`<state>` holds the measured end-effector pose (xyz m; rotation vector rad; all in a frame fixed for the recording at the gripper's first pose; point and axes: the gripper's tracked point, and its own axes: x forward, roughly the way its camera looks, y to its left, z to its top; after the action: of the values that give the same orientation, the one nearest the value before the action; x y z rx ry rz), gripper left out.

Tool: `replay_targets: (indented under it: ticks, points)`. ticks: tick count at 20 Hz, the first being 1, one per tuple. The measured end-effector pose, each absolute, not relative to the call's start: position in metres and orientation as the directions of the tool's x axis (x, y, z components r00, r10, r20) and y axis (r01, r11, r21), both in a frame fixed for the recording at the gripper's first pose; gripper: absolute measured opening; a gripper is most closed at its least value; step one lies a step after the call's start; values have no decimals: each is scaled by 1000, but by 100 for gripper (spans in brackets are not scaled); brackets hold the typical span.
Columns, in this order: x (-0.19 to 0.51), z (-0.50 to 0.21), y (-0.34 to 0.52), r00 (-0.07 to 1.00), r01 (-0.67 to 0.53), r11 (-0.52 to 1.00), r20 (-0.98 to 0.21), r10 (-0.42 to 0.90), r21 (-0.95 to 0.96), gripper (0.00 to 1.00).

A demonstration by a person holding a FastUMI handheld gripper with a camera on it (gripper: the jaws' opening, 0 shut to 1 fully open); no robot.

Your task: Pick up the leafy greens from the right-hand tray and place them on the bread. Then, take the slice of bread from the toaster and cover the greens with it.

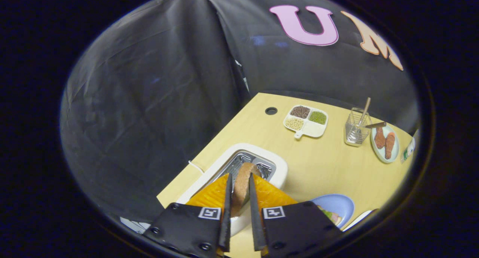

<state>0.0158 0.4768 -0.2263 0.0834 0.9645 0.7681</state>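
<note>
No readable writing anywhere, just square marker tags on the gripper [241, 198], whose fingers were clamped on the brown-crusted bread slice [242, 183] standing on edge in the white toaster [278, 168] slot. The blue plate [338, 205] with greens [329, 215] sat at about 4 o'clock from the toaster, with bare wooden table [322, 164] open toward 2 o'clock before the divided tray [306, 122] and wire basket [356, 130].

One toaster [239, 168] is holding one bread slice [242, 183]; one four-compartment tray [306, 121], one wire basket [357, 130], and two plates, blue [336, 205] and pale green [385, 143], are sitting around.

Open tabletop [329, 164] beyond toaster [278, 168]
</note>
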Motion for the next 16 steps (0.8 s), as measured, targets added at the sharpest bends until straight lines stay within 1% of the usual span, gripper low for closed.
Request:
replay_targets:
  ticks: [2,4,6,10,16]
  points:
    - [13,-226,475,324,-546,737,-711,624,398,20]
    - [19,-223,469,357,-535,751,-703,616,387,13]
    - [14,-217,469,350,-538,743,-696,627,398,5]
    - [12,-197,459,373,-537,730,-657,655,423,6]
    - [15,-174,429,411,-488,721,-599,687,492,5]
